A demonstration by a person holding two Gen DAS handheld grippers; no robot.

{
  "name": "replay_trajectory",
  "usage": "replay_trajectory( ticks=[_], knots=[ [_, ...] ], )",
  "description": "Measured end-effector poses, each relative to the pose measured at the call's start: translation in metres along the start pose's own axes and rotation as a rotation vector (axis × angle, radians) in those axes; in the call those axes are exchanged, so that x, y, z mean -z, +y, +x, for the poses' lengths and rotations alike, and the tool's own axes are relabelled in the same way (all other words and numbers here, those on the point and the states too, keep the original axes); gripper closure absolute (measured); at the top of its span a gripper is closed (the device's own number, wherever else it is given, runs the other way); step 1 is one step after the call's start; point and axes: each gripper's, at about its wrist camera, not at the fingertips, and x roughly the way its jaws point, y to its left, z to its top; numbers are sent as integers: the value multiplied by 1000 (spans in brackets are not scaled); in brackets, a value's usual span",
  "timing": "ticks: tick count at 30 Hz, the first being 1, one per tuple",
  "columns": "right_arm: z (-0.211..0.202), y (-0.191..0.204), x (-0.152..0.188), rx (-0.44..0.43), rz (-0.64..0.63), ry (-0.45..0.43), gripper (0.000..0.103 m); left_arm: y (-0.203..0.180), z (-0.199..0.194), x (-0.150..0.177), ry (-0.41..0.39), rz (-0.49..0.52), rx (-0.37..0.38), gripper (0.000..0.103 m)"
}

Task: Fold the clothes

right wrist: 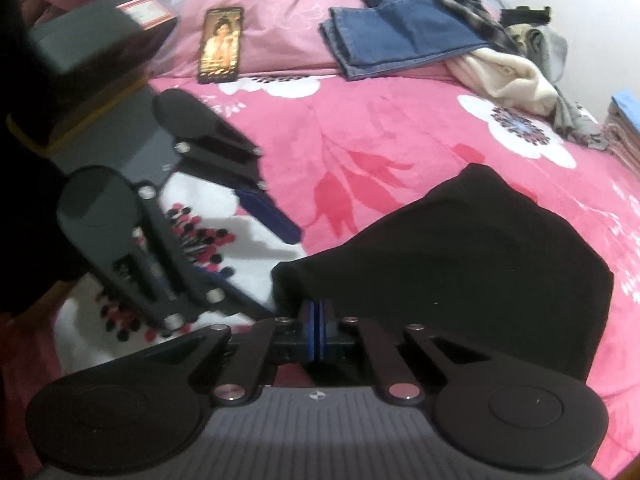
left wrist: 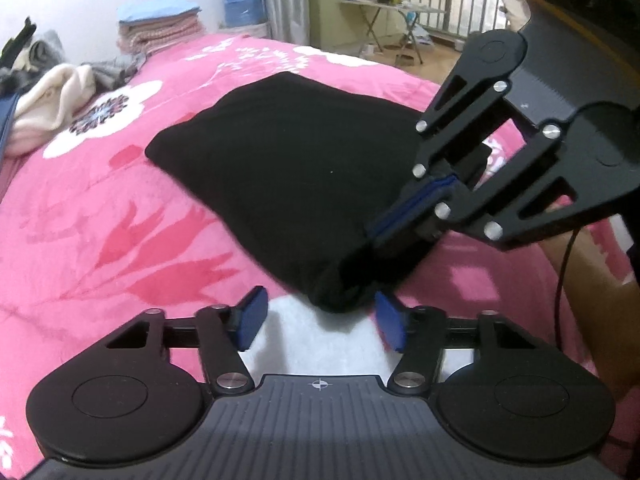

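The right tool (right wrist: 319, 322) has its blue pads pressed together on the near edge of a folded black garment (right wrist: 460, 256), pinching the cloth between them; in the left wrist view the same tool (left wrist: 404, 210) comes in from the right and grips the garment's near corner, which bunches and lifts slightly under it. The left tool (left wrist: 320, 322) has its pads spread wide apart with nothing between them, and the garment's bunched corner (left wrist: 340, 292) sits just in front of the gap, not touching either pad as far as can be told. In the right wrist view the left tool (right wrist: 256, 216) hangs over a white flower in the bedspread pattern, beside the garment's edge.

The black garment lies folded in a rough rectangle on a pink floral bedspread (left wrist: 100, 216). Farther off on the bed are folded blue jeans (right wrist: 400, 40), a crumpled cream-coloured garment (right wrist: 508, 74), and a phone (right wrist: 221, 44) with its screen lit. A stack of folded towels (left wrist: 156, 30) stands at the far side of the bed, well apart from the black garment.
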Motion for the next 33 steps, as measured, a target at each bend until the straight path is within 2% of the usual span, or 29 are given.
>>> replay_trajectory(
  ticks=[2,4,5,6,7,11,15,18,23,25,27,28,30,31,33],
  knots=[
    [1,4,2,-4,-24,13,102,1,0,0,-4,-3,0,56],
    [4,7,4,0,-40,25,102,1,1,0,-4,-8,4,71],
    [5,8,6,2,-43,29,102,1,1,1,0,-8,8,75],
    [7,9,8,4,-47,34,102,0,2,2,5,-6,13,86],
    [9,10,9,6,-50,38,102,-1,2,3,10,-2,18,93],
    [14,12,13,-2,-48,52,102,-3,2,6,39,10,40,94],
    [6,12,15,-17,-35,64,101,9,-4,8,76,-67,114,94],
    [-8,5,15,-14,9,45,100,23,-13,7,50,-145,135,94],
    [-12,-23,18,44,153,31,100,52,-17,-4,-19,-340,157,94],
    [-13,-34,19,67,212,26,100,57,-13,-12,-52,-379,155,94],
    [-14,-46,21,90,270,20,100,52,-5,-18,-58,-353,155,94],
    [-9,-49,25,94,291,49,100,47,1,-20,-46,-324,151,94],
    [1,-50,35,88,322,114,100,31,16,-18,32,-241,109,93],
    [-1,-49,38,81,339,120,100,24,22,-17,67,-202,85,93],
    [-8,-49,42,73,364,141,100,17,24,-13,75,-177,50,93]
  ],
)
